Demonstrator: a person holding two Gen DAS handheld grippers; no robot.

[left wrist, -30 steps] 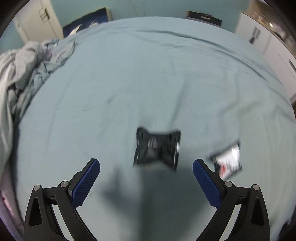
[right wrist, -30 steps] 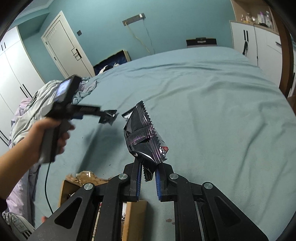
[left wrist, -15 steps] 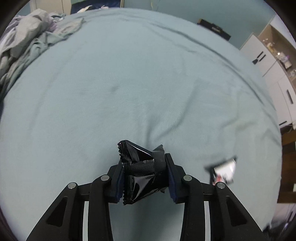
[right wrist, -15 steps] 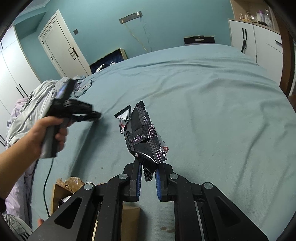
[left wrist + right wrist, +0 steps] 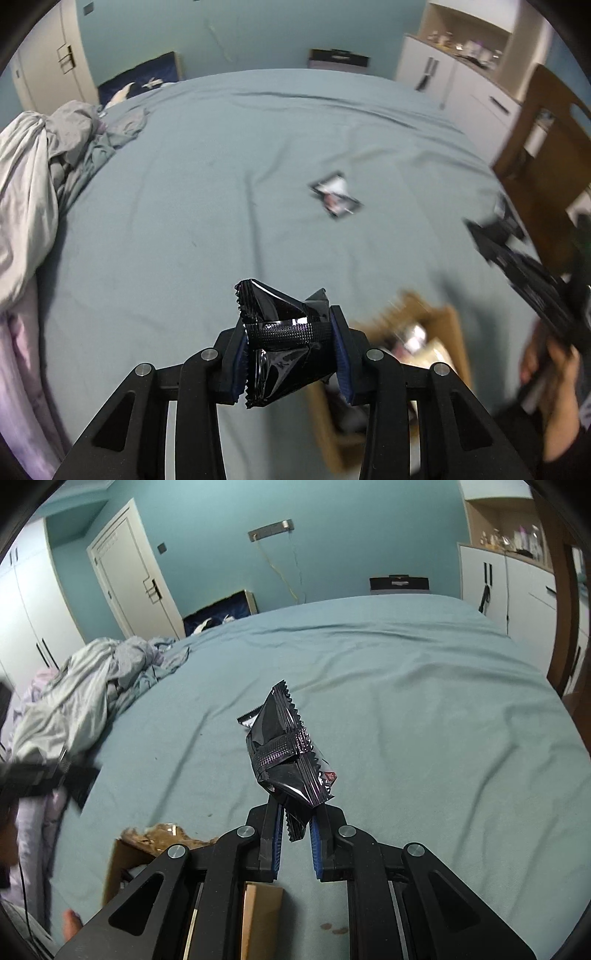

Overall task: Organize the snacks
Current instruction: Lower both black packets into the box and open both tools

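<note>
**Two snack packs held over the bed**

The left gripper [image 5: 288, 354] pinches a black pack [image 5: 284, 332] between its blue pads. The pack is shiny and crumpled, with a ridged strip across its middle. It sits up off the bed [image 5: 221, 184], squeezed from both sides.

The right gripper [image 5: 297, 834] pinches a second pack [image 5: 288, 753], also black and shiny. Its jaws are pressed close on the bottom edge of the pack. The pack sticks up and away from the gripper, tilted a bit to the left, with a zigzag top edge and a small red mark on one side.

A third pack [image 5: 336, 194], black and white, lies flat on the bed, well apart from both grippers. In the right wrist view only its white corner [image 5: 249, 718] peeks out from behind the held pack.

A brown box [image 5: 122, 860] sits at the near edge of the bed, just below the grippers. Its flaps are open. In the left wrist view the box [image 5: 454, 332] is blurry, and something shiny is inside it.

A pile of sheets [image 5: 85, 686] lies on the left side of the bed. A hand [image 5: 554, 373] shows at the right edge of the left wrist view, gripping a black handle.
</note>
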